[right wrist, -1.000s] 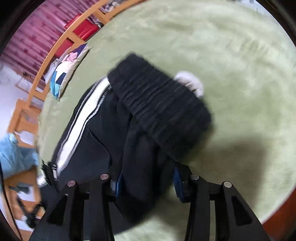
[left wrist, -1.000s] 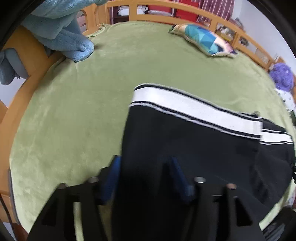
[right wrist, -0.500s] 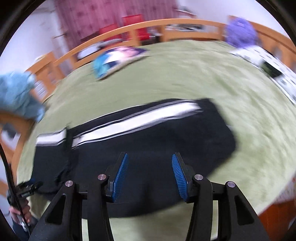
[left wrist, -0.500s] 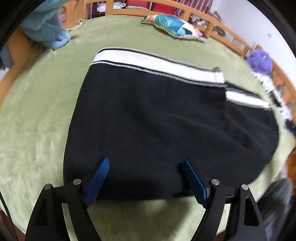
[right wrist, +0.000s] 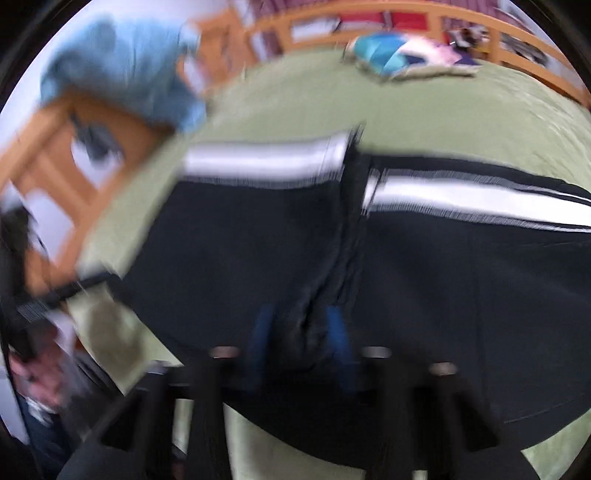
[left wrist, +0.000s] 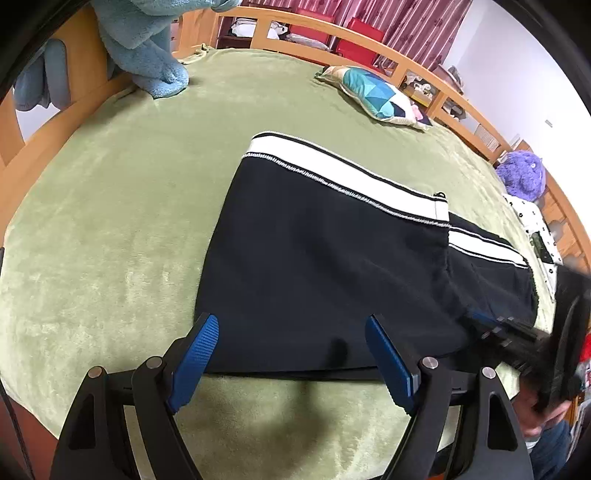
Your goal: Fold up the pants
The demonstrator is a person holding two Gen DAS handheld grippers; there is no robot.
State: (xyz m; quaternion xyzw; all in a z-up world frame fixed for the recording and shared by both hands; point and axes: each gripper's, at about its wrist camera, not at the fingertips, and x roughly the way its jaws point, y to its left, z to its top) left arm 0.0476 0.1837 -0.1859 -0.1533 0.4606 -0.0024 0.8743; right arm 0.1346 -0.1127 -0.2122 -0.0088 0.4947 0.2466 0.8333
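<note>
Black pants [left wrist: 325, 258] with a white side stripe lie folded on the green bed cover [left wrist: 122, 206]. My left gripper [left wrist: 291, 350] is open and empty, its blue pads just over the near edge of the pants. The right wrist view is blurred. There my right gripper [right wrist: 301, 339] has its blue fingers [right wrist: 260, 332] close together around a bunched fold of the pants [right wrist: 424, 277]. The right gripper also shows in the left wrist view [left wrist: 491, 325], at the right end of the folded layer.
A blue plush blanket [left wrist: 147, 48] hangs at the far left over the wooden bed rail [left wrist: 332, 35]. A colourful pillow [left wrist: 373, 96] lies at the back. A purple plush toy [left wrist: 521, 177] and a spotted white cloth [left wrist: 535, 229] lie at the right.
The left gripper stays open and has drawn back a little from the pants. The right gripper has swung left, come down on the pants, and its fingers have closed on a fold.
</note>
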